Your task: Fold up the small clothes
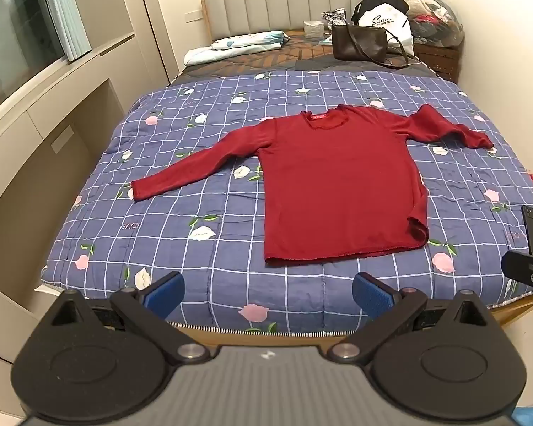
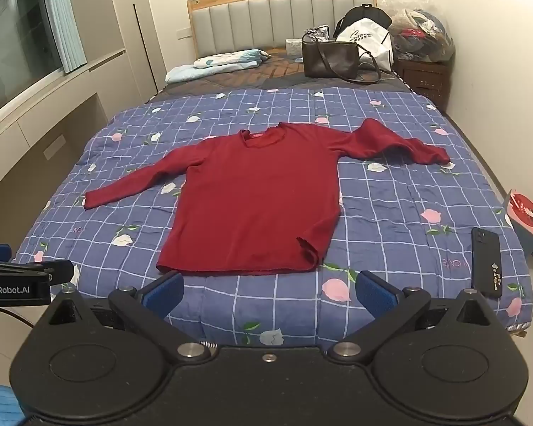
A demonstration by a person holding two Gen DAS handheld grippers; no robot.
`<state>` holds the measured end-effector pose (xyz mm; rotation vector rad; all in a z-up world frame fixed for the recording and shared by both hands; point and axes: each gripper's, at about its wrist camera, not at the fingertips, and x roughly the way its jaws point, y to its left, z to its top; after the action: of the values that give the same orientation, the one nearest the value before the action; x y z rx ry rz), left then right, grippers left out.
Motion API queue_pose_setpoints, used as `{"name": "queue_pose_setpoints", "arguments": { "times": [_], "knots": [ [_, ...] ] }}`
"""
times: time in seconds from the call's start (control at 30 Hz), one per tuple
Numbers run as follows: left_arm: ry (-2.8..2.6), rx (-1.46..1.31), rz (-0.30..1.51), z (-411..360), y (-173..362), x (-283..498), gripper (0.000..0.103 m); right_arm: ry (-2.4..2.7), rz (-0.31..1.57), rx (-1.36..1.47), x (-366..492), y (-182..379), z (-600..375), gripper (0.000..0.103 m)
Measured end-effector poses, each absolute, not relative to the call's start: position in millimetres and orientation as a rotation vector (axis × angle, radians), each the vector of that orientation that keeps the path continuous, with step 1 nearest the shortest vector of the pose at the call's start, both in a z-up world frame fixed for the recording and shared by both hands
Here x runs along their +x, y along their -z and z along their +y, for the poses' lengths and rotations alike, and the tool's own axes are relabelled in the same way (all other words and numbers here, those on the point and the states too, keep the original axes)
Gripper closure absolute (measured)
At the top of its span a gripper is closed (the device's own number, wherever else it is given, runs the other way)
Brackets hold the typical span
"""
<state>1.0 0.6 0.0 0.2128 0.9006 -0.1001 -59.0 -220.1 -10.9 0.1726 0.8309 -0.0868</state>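
The long-sleeved top [image 1: 337,184] is plain dark red, with a brighter red label at its neck. The quilt [image 1: 202,248] under it is blue-violet with a white grid and pink and white flowers on green leaves. The tongs [image 1: 268,293] have blue textured pads [image 1: 167,289] on black arms. The phone [image 2: 486,262] is black. The handbag [image 1: 359,44] is dark brown; the headboard [image 1: 295,3] has grey panels in a light wood frame.
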Motion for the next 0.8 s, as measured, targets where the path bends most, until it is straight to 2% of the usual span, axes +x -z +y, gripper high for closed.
{"name": "queue_pose_setpoints", "arguments": {
  "times": [0.8],
  "knots": [
    [0.117,0.228,0.89,-3.4,0.9,-3.3,0.0,0.091,0.831,0.173,-60.0,13.3,-221.2,0.0]
  ]
}}
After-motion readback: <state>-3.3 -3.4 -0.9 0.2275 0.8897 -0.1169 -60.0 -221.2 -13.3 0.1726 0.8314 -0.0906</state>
